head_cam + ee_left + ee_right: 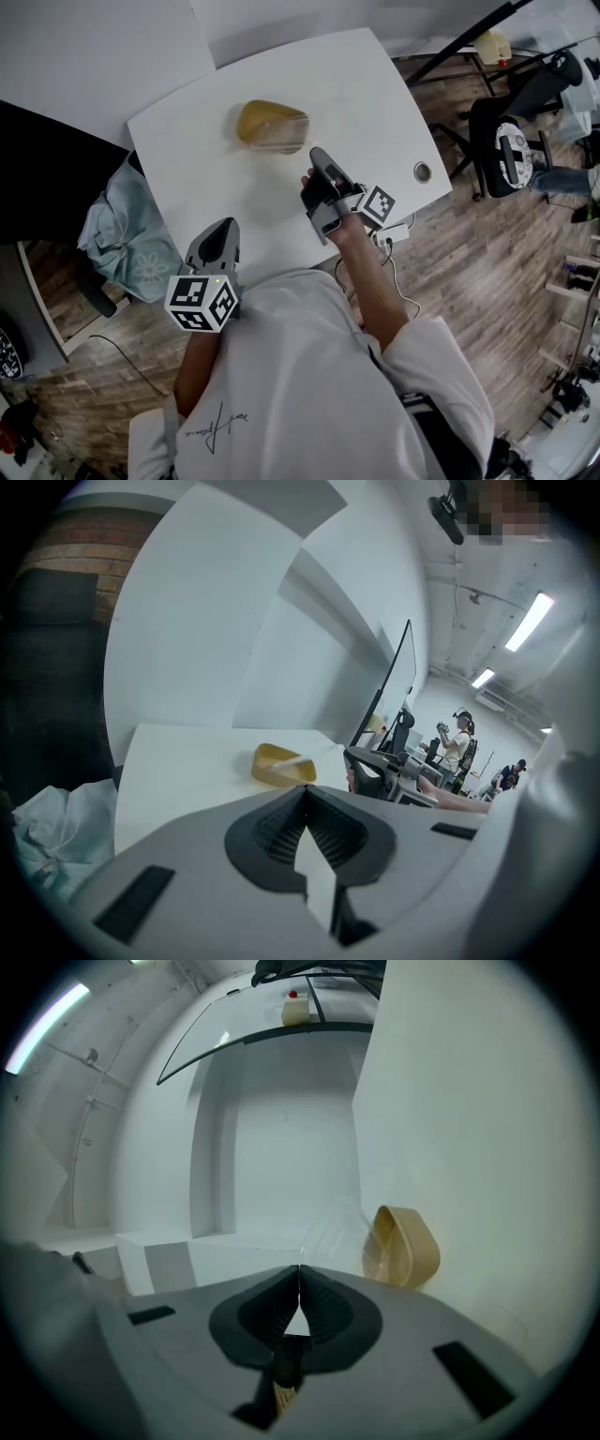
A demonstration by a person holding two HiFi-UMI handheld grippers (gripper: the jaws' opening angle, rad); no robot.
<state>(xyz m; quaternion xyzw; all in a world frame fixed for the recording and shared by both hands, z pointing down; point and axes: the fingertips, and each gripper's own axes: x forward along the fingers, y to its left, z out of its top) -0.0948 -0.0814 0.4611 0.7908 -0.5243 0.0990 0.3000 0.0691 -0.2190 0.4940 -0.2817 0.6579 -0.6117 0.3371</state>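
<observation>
A white table (pixel 187 141) stands on a wood floor (pixel 469 253) in a bright room with white walls. One tan container (pixel 272 127) lies on the table, far from the person's edge of it. In the head view the container's long axis runs roughly left to right. In the right gripper view it shows a teardrop outline (pixel 405 1246) with something clear over its mouth. I cannot tell from the head view which end is the pointed one.

The right gripper (pixel 317 152) lies just beside the container on its near right. Its jaws are pressed together with nothing between them (pixel 299 1271), and the container sits ahead and off to one side, apart from the tips. The left gripper (pixel 228 225) is well short of the container, over the table edge nearest the person. Its jaws also meet tip to tip and are empty (pixel 305 789).

Beyond the table, left of the container, a pale blue cloth (pixel 131 234) is heaped. Right of the container is a round cable hole (pixel 422 172) in the tabletop, and farther right an office chair (pixel 506 150). Nothing lies between either gripper and the container.
</observation>
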